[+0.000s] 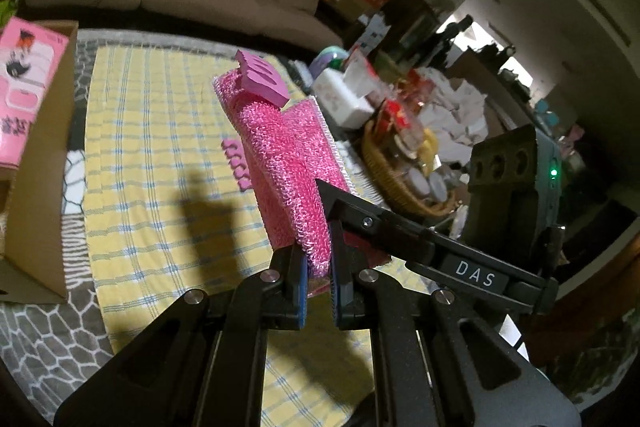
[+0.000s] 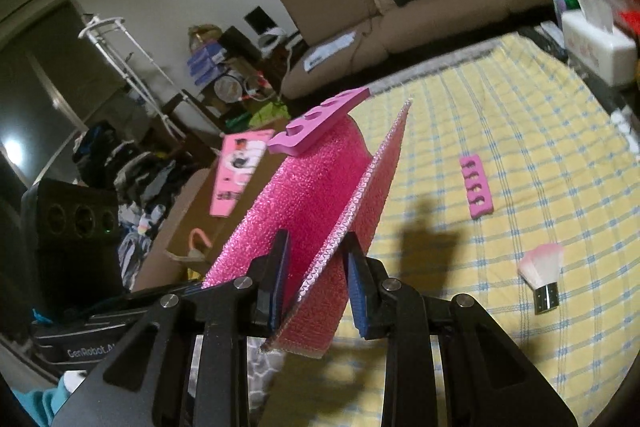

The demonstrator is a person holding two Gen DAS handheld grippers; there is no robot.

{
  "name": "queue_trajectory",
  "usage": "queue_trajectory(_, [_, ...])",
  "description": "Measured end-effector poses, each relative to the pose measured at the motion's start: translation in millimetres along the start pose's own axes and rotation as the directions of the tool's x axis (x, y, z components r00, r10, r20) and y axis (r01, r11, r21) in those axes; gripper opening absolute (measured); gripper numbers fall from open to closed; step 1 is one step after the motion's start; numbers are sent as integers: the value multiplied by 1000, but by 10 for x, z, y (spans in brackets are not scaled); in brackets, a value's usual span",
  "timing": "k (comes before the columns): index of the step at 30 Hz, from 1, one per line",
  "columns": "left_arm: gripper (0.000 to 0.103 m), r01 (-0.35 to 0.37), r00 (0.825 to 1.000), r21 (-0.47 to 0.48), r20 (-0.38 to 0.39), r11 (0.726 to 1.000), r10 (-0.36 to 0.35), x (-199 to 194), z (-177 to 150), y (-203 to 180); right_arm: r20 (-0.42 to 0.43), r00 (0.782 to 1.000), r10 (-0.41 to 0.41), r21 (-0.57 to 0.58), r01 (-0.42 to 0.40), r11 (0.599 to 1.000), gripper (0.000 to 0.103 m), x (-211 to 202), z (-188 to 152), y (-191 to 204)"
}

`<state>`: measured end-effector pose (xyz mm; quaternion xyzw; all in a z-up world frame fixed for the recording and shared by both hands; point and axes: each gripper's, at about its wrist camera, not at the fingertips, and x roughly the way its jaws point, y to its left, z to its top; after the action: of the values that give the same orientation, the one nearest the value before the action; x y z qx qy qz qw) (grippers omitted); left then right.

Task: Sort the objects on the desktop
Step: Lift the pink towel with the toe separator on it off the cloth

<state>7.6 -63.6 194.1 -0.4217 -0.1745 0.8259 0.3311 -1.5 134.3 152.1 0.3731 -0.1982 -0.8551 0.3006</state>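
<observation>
Brown cardboard box (image 2: 180, 227) w/ flat pink printed packet (image 2: 236, 171) sits far left. Left gripper (image 1: 318, 275) & right gripper (image 2: 316, 291) both clamped on pink bubble-wrap pouch (image 2: 320, 203), held off the yellow checked cloth (image 2: 520, 131), pink foam toe separator (image 2: 320, 123) riding loose on top. Step: carrying toward box, probably. Next: keep pouch level. Second pink toe separator (image 2: 476, 187) & pink-bristled brush (image 2: 542, 275) wait at right.

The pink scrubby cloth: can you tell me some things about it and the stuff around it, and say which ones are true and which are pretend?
1. Both tongs, left and right, pinch the pink scrubby cloth. True.
2. A pink toe separator rides on top of the cloth. True.
3. The small brush lies in the cardboard box. False: it lies on the yellow checked cloth.
4. Only one toe separator exists. False: a second separator lies on the checked cloth.
</observation>
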Motion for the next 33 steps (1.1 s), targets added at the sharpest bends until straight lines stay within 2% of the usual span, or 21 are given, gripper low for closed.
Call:
queue_trajectory(7, [8, 13, 999, 46, 35, 999, -15, -328, 22, -263, 61, 995, 83, 41, -85, 996, 28, -285, 16, 222])
queue_trajectory(20, [8, 20, 995, 78, 97, 997, -28, -801, 19, -413, 76, 993, 95, -12, -94, 995, 28, -542, 90, 668])
queue_trajectory(25, [8, -4, 991, 70, 133, 998, -5, -1101, 50, -250, 60, 991, 116, -51, -113, 992, 28, -423, 152, 953])
queue_trajectory(33, [10, -81, 982, 36, 175, 996, 74, -1629, 99, 239, 5, 978, 209, -71, -208, 975, 28, 122, 180, 1438])
